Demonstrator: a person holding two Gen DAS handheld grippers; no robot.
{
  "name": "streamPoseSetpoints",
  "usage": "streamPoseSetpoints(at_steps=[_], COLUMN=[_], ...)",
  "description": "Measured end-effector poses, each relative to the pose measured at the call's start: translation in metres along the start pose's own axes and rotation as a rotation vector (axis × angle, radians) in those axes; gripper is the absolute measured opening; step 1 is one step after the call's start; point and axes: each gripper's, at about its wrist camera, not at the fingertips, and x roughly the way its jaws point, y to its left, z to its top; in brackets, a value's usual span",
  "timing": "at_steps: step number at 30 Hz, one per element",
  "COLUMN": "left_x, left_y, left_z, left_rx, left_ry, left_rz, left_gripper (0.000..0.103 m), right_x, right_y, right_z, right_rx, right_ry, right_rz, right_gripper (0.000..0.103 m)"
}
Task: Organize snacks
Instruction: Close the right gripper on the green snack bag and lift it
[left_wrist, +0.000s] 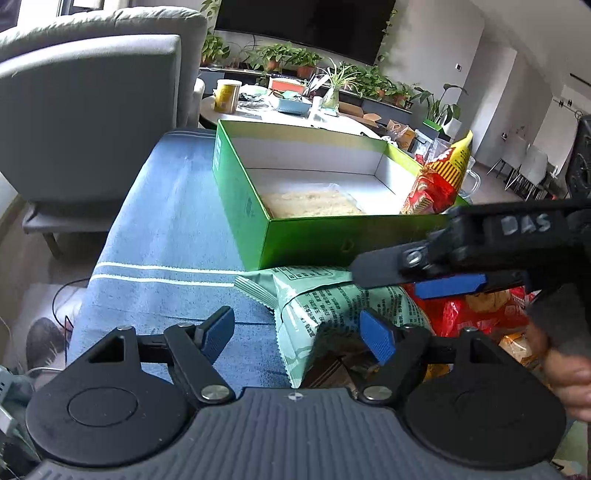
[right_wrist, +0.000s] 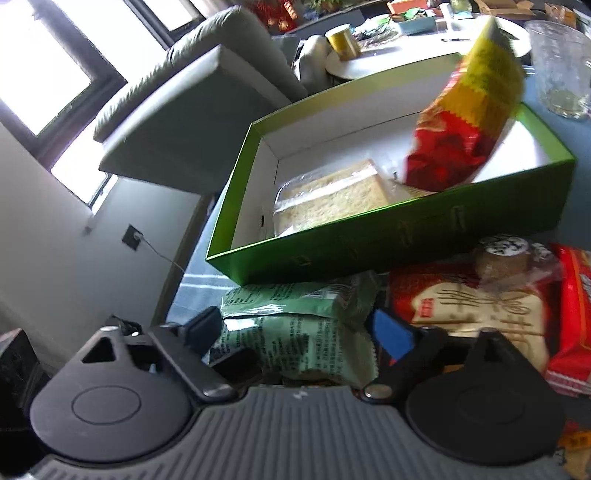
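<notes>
Green cardboard box (left_wrist: 314, 236) sits on the blue cloth (left_wrist: 166, 229), holding a wrapped cake slice (right_wrist: 332, 199) and a tilted red-and-yellow bag (right_wrist: 461, 122) (blurred). Left gripper (left_wrist: 297, 332) hovers low with fingers spread around a pale green snack packet (left_wrist: 332, 306). Right gripper (right_wrist: 295, 328) reaches in from the right, fingers likewise parted over that packet.

Grey sofa (left_wrist: 92, 110), potted plants (left_wrist: 288, 59), yellow mug (left_wrist: 227, 96).
</notes>
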Motion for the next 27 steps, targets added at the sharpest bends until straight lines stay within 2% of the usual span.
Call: streamPoseSetpoints(at_steps=[5, 8, 15, 16, 17, 21, 27], left_x=[0.003, 0.004, 0.013, 0.016, 0.017, 0.012, -0.023], left_y=[-0.001, 0.001, -0.006, -0.010, -0.014, -0.019, -0.034], left_z=[0.000, 0.000, 0.000, -0.001, -0.002, -0.001, 0.005], left_rx=[-0.001, -0.008, -0.001, 0.009, 0.023, 0.033, 0.098], left_ry=[0.004, 0.006, 0.034, 0.047, 0.035, 0.020, -0.074], left_rz=[-0.017, -0.024, -0.050, -0.048, -0.032, -0.024, -0.030], left_gripper=[0.073, 0.073, 0.073, 0.077, 0.078, 0.077, 0.075], right_x=[0.016, 0.019, 0.019, 0.020, 0.021, 0.016, -0.011], right_y=[0.005, 0.008, 0.011, 0.012, 0.015, 0.027, 0.029], right_z=[0.005, 0.004, 0.001, 0.000, -0.001, -0.014, -0.018], right_rx=[-0.011, -0.022, -0.045, -0.059, -0.083, -0.199, -0.190], right_ry=[0.056, 0.056, 0.057, 0.064, 0.069, 0.033, -0.035], right_rz=[-0.019, -0.045, -0.034, -0.019, 0.003, -0.017, 0.038], right_gripper=[0.078, 0.079, 0.079, 0.079, 0.078, 0.077, 0.077])
